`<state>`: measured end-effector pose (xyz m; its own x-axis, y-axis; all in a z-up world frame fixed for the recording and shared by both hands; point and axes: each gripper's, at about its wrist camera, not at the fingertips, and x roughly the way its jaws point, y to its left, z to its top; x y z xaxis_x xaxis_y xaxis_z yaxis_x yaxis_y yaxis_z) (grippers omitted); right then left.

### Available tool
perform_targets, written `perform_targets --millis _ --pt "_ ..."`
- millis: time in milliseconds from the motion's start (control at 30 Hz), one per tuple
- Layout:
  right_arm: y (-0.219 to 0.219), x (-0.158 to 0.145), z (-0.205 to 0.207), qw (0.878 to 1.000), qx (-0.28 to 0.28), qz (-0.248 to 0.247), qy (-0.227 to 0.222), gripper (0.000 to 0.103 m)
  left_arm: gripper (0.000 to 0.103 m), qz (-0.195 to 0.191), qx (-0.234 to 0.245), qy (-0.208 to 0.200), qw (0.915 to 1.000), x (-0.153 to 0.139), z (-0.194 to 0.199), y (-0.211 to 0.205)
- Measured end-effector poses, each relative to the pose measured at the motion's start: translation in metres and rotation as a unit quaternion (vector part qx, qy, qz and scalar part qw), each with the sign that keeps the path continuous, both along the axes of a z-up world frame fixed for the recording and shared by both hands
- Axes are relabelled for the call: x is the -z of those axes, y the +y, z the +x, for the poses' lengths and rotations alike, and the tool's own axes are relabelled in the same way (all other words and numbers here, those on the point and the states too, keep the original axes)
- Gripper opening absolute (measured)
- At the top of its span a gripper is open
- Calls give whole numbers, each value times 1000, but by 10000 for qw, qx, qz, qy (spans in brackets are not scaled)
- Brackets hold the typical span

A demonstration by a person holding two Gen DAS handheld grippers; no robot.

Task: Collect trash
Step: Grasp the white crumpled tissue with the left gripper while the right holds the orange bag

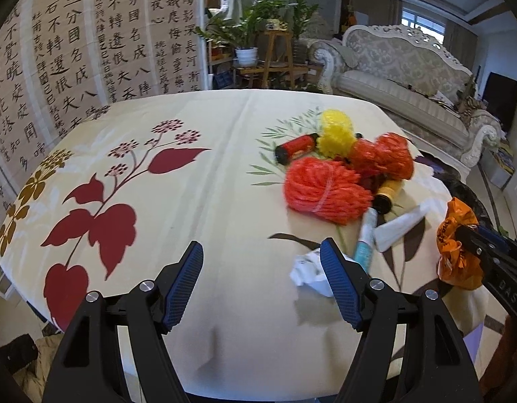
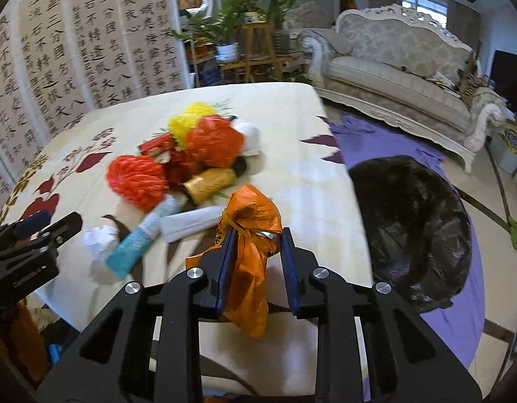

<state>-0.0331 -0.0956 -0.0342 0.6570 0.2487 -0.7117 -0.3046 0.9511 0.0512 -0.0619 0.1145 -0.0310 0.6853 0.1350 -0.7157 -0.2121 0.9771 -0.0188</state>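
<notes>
- Orange crumpled plastic bag (image 2: 248,235) is clamped in the right gripper (image 2: 258,248), near the black-lined trash bin (image 2: 413,221) on the right.
- Thin plastic could slip out before reaching it.
- Left gripper (image 1: 261,268) is released, empty.

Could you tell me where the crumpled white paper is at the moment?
The crumpled white paper lies on the tablecloth just behind the open left claw's right finger, beside the turquoise tube.

A cream tablecloth printed with dark red leaves (image 1: 177,201) covers the table. Behind it stand a calligraphy screen (image 1: 73,50), potted green plants (image 1: 255,23) and an ornate pale sofa (image 2: 392,67).
</notes>
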Motion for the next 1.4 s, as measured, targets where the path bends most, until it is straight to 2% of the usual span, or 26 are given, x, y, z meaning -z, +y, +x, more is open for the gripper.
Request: perform_targets --millis 500,667,733,833,900,1033,1167,1267,1333,1400 --pt "-8 11 6 9999 -1 131 73 26 70 -113 330 283 9990 18 12 -19" --pt "-8 12 6 9998 -19 152 87 26 57 -124 404 383 9984 24 13 -19" --pt "-8 13 7 9998 -27 169 99 26 44 -215 436 439 9978 28 14 -18" --pt "-7 14 8 9997 -47 192 109 27 34 -272 438 413 9978 28 14 -17" --pt "-7 14 8 9997 -56 209 114 28 32 -270 426 401 9979 28 15 -17" --pt "-8 16 10 9998 -5 196 96 45 27 -376 405 363 9978 28 15 -13" --pt "-11 18 13 9995 6 266 144 45 27 -350 347 335 9982 27 15 -11" --pt "-9 17 14 9996 -17 254 159 42 26 -337 289 276 9986 25 13 -9" --pt "-8 17 14 9991 -131 335 227 25 26 -266 251 181 9992 20 12 -10" --pt "-4 15 12 9991 -187 314 197 25 26 -213 257 99 9994 16 11 -11"
